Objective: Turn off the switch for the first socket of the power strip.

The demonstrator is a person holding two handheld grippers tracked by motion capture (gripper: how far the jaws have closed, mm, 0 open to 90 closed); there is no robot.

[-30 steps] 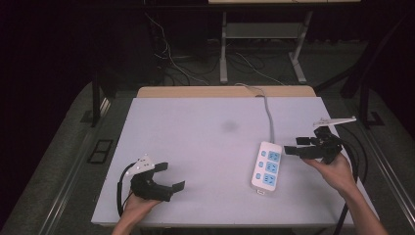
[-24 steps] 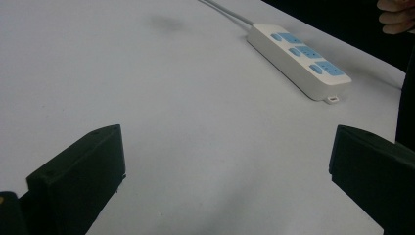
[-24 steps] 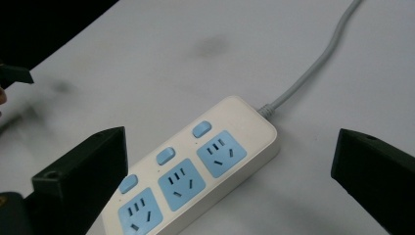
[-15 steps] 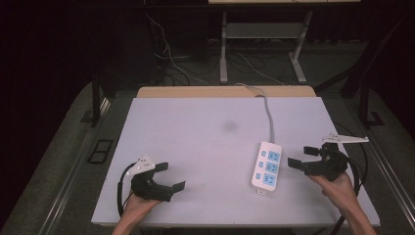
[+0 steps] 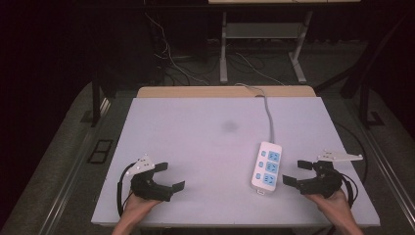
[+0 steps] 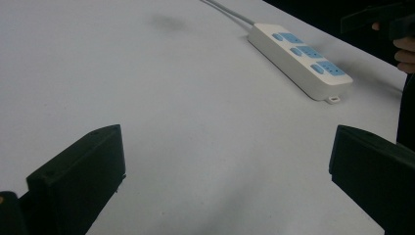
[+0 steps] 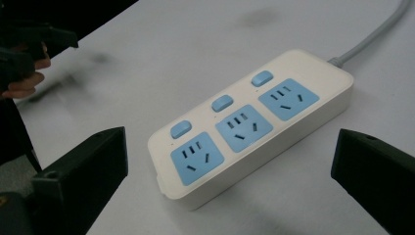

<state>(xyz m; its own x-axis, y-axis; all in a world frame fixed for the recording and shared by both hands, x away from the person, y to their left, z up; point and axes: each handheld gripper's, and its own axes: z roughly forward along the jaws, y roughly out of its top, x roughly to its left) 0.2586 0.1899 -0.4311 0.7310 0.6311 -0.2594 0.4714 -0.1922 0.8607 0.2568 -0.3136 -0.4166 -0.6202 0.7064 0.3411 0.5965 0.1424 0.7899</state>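
Jaws of right gripper (image 7: 230, 183) apart, facing power strip's (image 7: 254, 122) three blue sockets.

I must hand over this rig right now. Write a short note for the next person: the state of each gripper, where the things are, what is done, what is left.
Left gripper: open, empty, at the near left of the table, apart from everything.
Right gripper: open, empty, just right of the power strip, jaws pointing at it, not touching.
Power strip: lies flat at the right of the table, three blue sockets and three switches facing up, nothing plugged in. Its cable runs off the far edge.
Done: nothing visible on the strip.
Left: probably closing in on the strip with the right gripper, to grasp it or press a switch.
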